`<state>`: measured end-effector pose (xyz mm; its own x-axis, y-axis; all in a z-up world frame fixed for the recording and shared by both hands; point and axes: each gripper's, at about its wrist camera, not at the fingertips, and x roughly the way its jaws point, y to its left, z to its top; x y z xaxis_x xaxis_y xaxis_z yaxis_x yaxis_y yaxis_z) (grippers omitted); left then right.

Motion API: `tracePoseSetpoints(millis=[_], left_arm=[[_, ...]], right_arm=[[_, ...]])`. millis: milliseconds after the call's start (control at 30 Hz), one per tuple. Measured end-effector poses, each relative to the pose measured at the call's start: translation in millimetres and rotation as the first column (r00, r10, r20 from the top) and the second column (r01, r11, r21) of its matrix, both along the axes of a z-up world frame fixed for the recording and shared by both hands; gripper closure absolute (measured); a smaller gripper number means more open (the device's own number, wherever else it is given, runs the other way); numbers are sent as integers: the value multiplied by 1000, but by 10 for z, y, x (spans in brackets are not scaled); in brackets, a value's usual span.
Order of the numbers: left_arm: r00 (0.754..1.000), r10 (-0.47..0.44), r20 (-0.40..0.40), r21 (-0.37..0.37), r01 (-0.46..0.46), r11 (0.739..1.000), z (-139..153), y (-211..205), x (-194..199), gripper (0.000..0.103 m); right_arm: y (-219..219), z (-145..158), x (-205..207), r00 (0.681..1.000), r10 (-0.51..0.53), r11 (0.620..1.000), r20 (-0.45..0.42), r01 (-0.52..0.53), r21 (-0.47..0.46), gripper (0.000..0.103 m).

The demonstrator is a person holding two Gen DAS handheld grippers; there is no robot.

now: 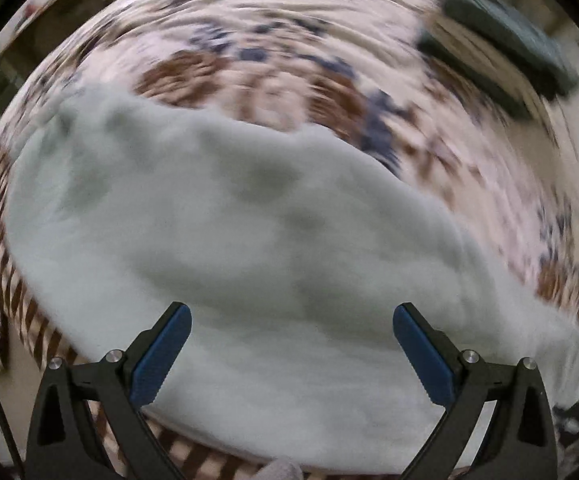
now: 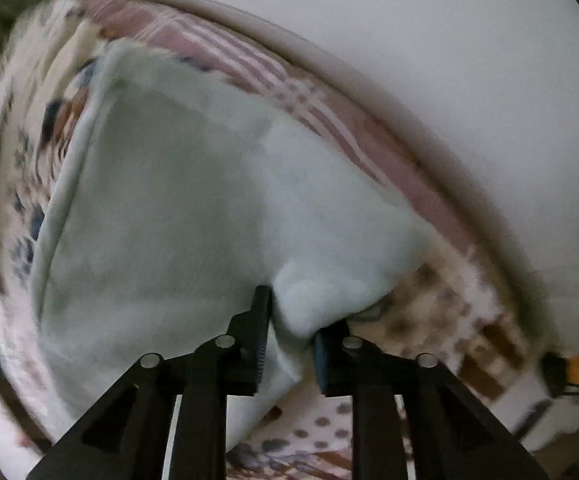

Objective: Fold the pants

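- On a bed under a patterned bedspread (image 1: 289, 64), printed in brown checks and blue flowers, the pants (image 1: 249, 240) lie as a pale mint, soft-looking mass filling the lower half of the left wrist view, from about 9 o'clock round to 4 o'clock.
- The left tool (image 1: 291, 344) hovers over the cloth with its blue-padded fingers (image 1: 161, 360) spread wide and nothing between them.
- The right tool (image 2: 291, 344) is pinching a bunched fold of the pants (image 2: 193, 208); cloth is gathered between its nearly closed fingers at 6 o'clock of that view, and the rest fans away toward 11 o'clock.
- Both views are smeared with motion blur, so seams, waistband and leg ends cannot be told apart.
- The step in hand appears to be carrying one gripped edge across to make a fold. To do it well, the right tool should keep its pinch firm and travel low and level, so the fabric drapes flat instead of ballooning.
- The left tool would help most by pressing or pinching the matching corner, so both edges move together and the fold line stays straight.
- The fabric looks thick and fleecy, likely to bunch; smoothing after laying it down seems wise.
- A dark green folded item (image 1: 501, 40) sits at 1 o'clock in the left view, well apart from the pants.
- A pale wall (image 2: 409, 40) rises beyond the bed edge at 1 o'clock in the right view.
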<state>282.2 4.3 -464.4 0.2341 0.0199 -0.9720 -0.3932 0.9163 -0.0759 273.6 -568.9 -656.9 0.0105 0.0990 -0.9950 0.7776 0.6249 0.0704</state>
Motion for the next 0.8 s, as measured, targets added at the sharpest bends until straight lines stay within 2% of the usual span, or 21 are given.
tracePoseSetpoints(millis=[33, 67, 133, 200, 233, 333, 367, 433, 533, 567, 600, 667, 700, 733, 767, 800], left_arm=[[1000, 25, 6, -20, -25, 999, 45, 109, -19, 0], [999, 43, 12, -37, -42, 998, 97, 207, -105, 0], [998, 66, 16, -75, -65, 995, 232, 502, -158, 0], [997, 70, 15, -102, -68, 992, 341, 867, -207, 0], [997, 68, 23, -117, -65, 991, 368, 1030, -188, 0], [999, 41, 8, -97, -40, 995, 461, 1683, -154, 1], [999, 36, 3, -83, -36, 996, 460, 1860, -131, 1], [999, 33, -5, -50, -34, 998, 411, 2264, -61, 1], [997, 46, -62, -29, -48, 998, 187, 2775, 48, 1], [995, 53, -83, -22, -55, 998, 109, 2895, 75, 1], [993, 54, -105, -27, -57, 998, 14, 2996, 107, 1], [989, 30, -148, -43, -37, 998, -202, 3103, 163, 1], [985, 14, -170, -45, -22, 999, -320, 3116, 193, 1], [982, -7, -186, -60, -4, 998, -441, 3117, 222, 8], [982, -12, -190, -67, 0, 998, -490, 3115, 223, 19], [985, -22, -170, -102, 4, 995, -497, 3107, 207, 54]], right_arm=[[157, 161, -14, 1000, 0, 1000, 30, -1, 12, 48], [300, 298, -52, 997, -12, 1000, 72, 10, 26, 38], [769, 573, -163, 988, -25, 998, 153, 16, 61, 36], [1410, 658, -233, 981, -14, 989, 195, -15, 144, 33], [1754, 625, -277, 979, -4, 978, 206, -39, 207, 33], [2816, 305, -400, 984, 0, 906, 178, -75, 416, 33], [3166, 147, -440, 988, 4, 882, 156, -77, 464, 33], [3571, -67, -565, 993, -14, 863, 115, -46, 504, 34], [3969, -304, -700, 990, -95, 848, 108, 24, 529, 39], [4038, -340, -759, 984, -132, 848, 121, 49, 528, 51], [4097, -357, -771, 980, -143, 868, 140, 56, 493, 55], [4247, -390, -823, 985, -114, 915, 133, 52, 399, 80], [4272, -398, -870, 986, -114, 924, 125, 59, 378, 84], [4292, -385, -930, 987, -105, 933, 118, 57, 355, 87], [4299, -300, -997, 987, -99, 942, 129, 51, 331, 89], [4379, -234, -962, 987, -88, 948, 134, 41, 315, 91]])
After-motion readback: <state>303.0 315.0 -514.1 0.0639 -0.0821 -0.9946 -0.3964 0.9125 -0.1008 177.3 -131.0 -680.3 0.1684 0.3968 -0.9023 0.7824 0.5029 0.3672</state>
